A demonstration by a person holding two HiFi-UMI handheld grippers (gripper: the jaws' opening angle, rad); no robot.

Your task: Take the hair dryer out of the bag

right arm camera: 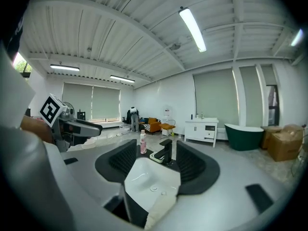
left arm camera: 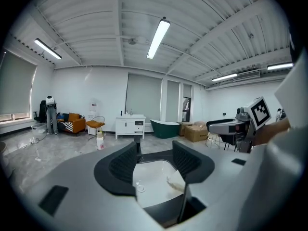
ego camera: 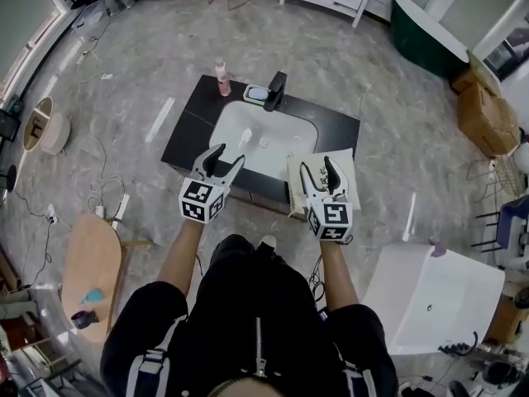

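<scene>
1. The left gripper [ego camera: 223, 165] and right gripper [ego camera: 322, 176] were held level, side by side over the counter [ego camera: 190, 122], seemingly readied for reaching.
2. Both sets of jaws were spread, with nothing pinched.
3. The bag [ego camera: 295, 184] was laid right of the basin [ego camera: 264, 135], below the right jaws. No dryer was seen; it was presumably inside.
</scene>
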